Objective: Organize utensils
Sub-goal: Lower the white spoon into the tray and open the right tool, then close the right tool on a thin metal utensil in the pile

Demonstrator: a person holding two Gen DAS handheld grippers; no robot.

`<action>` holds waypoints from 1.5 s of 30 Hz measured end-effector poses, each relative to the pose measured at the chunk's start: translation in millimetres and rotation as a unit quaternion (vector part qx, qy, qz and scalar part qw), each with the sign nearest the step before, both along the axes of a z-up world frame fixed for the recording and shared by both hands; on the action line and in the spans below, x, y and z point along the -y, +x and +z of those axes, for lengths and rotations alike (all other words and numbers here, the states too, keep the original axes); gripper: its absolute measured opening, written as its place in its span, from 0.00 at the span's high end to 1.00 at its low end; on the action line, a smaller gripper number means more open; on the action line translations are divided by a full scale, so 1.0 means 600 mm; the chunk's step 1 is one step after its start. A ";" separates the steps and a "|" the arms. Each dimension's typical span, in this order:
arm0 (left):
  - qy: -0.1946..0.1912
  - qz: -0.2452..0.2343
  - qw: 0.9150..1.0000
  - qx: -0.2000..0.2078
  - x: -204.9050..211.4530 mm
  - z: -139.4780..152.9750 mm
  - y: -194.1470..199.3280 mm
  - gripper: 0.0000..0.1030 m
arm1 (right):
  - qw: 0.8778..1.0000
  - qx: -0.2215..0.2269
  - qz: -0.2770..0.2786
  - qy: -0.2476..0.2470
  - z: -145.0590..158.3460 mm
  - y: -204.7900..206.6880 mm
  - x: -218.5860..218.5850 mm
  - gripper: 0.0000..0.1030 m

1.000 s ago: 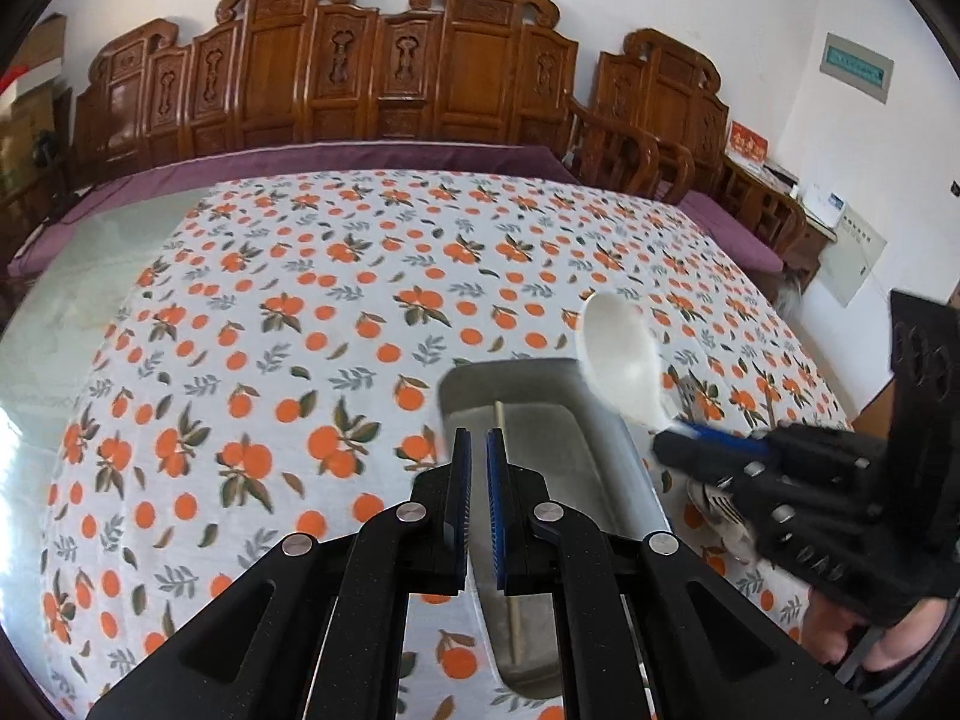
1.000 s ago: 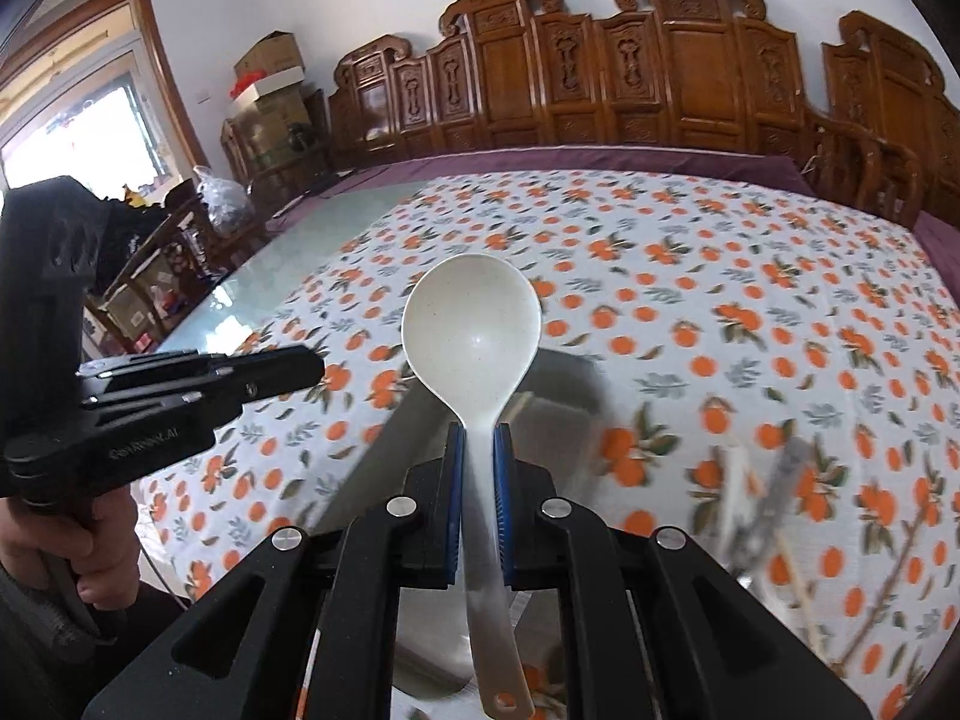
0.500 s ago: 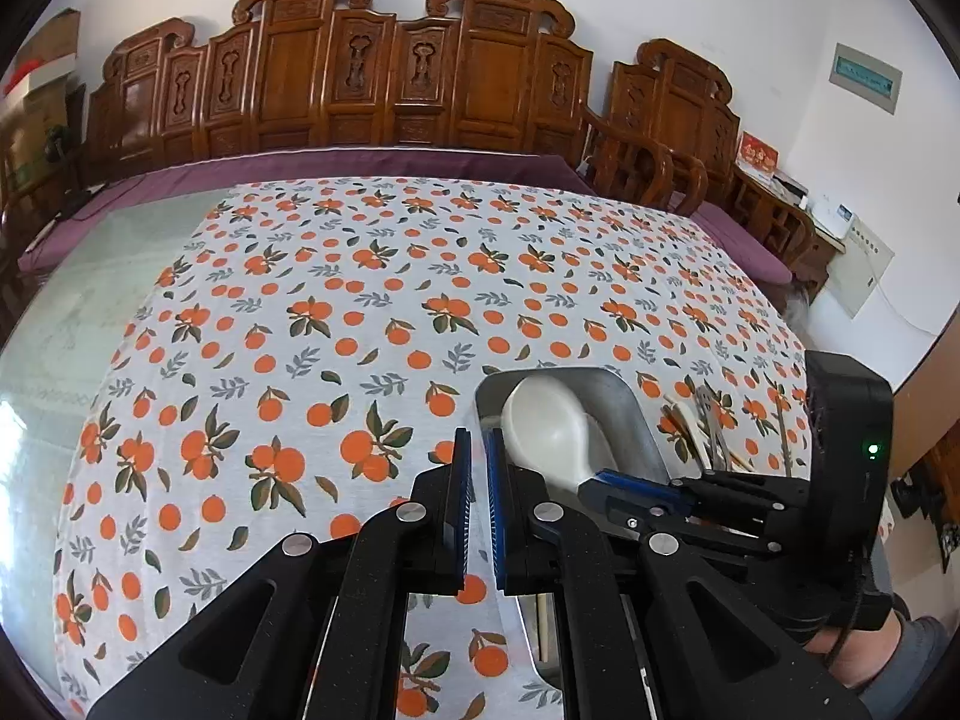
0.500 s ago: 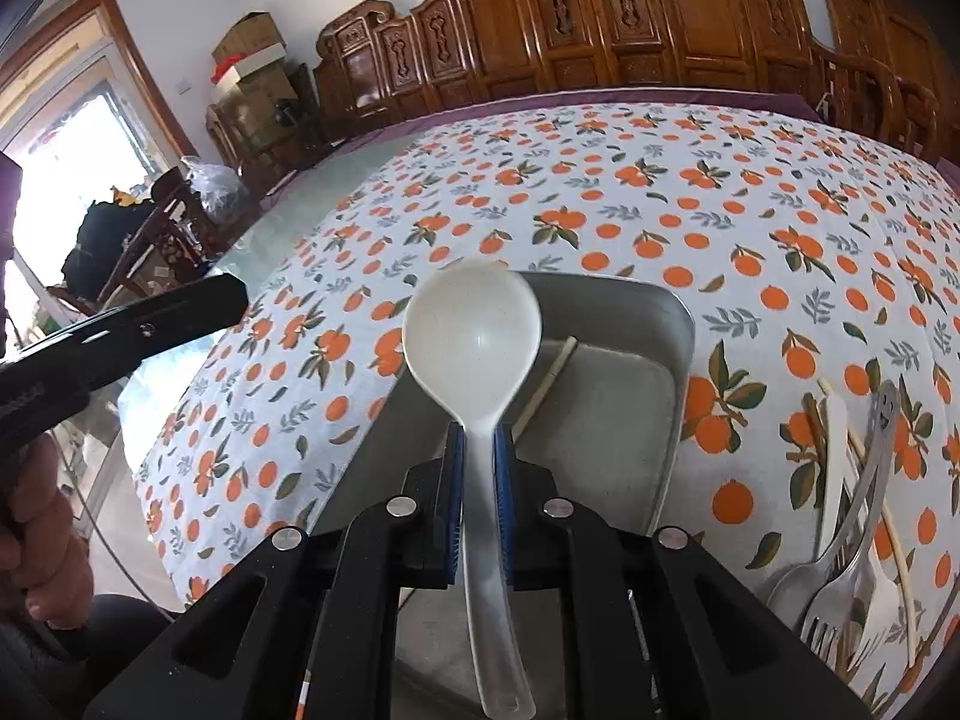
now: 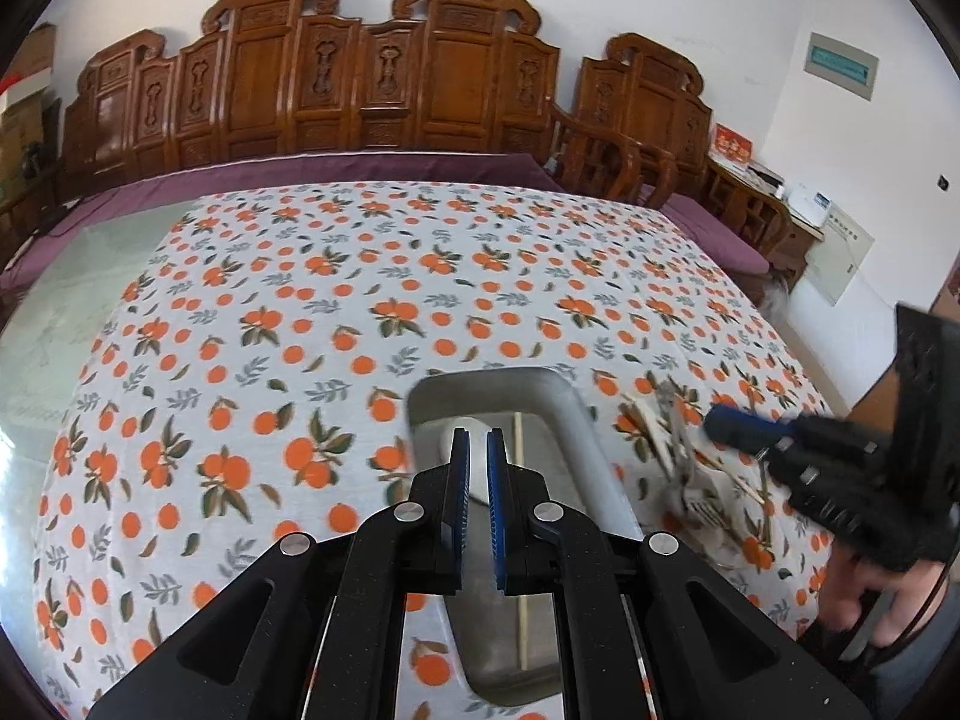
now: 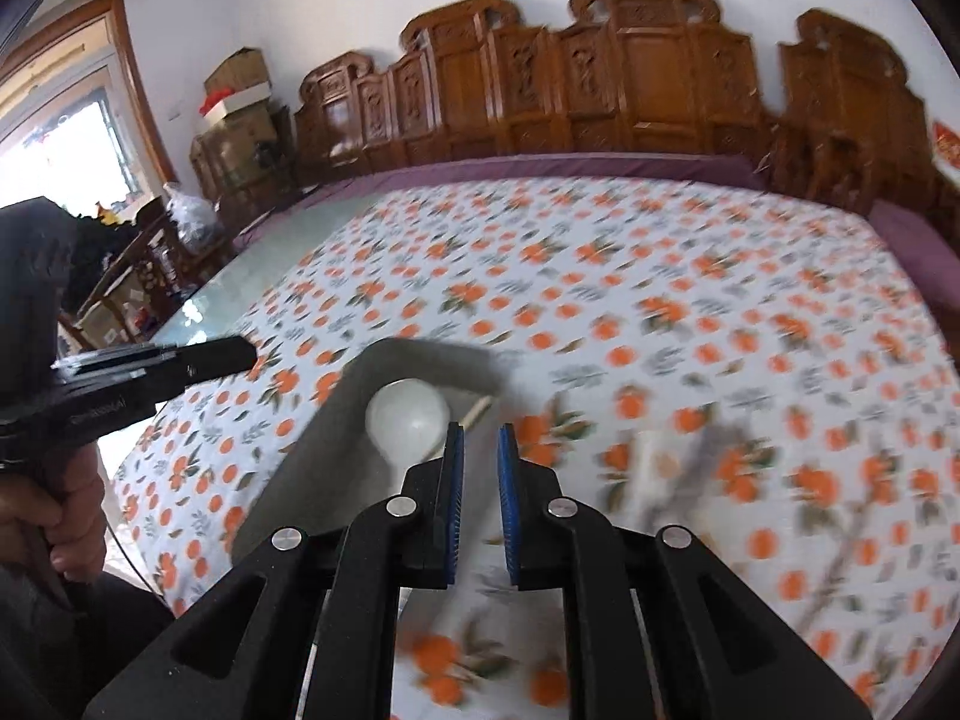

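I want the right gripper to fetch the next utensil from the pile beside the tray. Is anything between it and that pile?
Nothing visible. The right gripper is empty, and only bare tablecloth lies between it and the utensil pile. The white spoon sits aside in the metal tray.

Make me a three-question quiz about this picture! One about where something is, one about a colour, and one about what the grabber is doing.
1. Where is the white spoon?
A. In the metal tray
B. On the purple cushion
C. Between the right gripper's pads

2. What colour are the fruits printed on the tablecloth?
A. Blue
B. Orange
C. Pink

3. What is the right gripper holding?
A. A fork
B. A chopstick
C. Nothing

Answers:
1. A: the spoon's bowl lies inside the grey tray, beside a chopstick.
2. B: orange fruits with green leaves cover the white cloth.
3. C: its blue pads stand apart with only tablecloth showing between them; they have just been opening.
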State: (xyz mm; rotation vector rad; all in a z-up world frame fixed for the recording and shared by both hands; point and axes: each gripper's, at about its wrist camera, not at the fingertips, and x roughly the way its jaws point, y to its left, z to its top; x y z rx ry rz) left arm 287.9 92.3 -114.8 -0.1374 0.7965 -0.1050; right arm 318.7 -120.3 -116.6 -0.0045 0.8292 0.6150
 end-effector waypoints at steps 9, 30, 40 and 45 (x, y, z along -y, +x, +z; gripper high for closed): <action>-0.001 -0.031 1.000 0.000 0.060 -0.004 0.010 0.71 | 0.998 0.026 -0.055 -0.034 0.011 0.006 0.118 0.86; 0.019 -0.096 0.995 -0.032 0.181 -0.061 0.029 0.71 | 0.995 -0.015 -0.073 -0.070 -0.110 0.018 0.164 0.85; 0.029 -0.104 0.993 -0.048 0.202 -0.088 0.037 0.71 | 0.997 -0.060 -0.045 -0.011 -0.133 0.039 0.115 0.72; 0.024 -0.096 0.994 -0.049 0.194 -0.087 0.039 0.71 | 0.994 -0.096 -0.045 -0.014 -0.157 0.053 0.094 0.72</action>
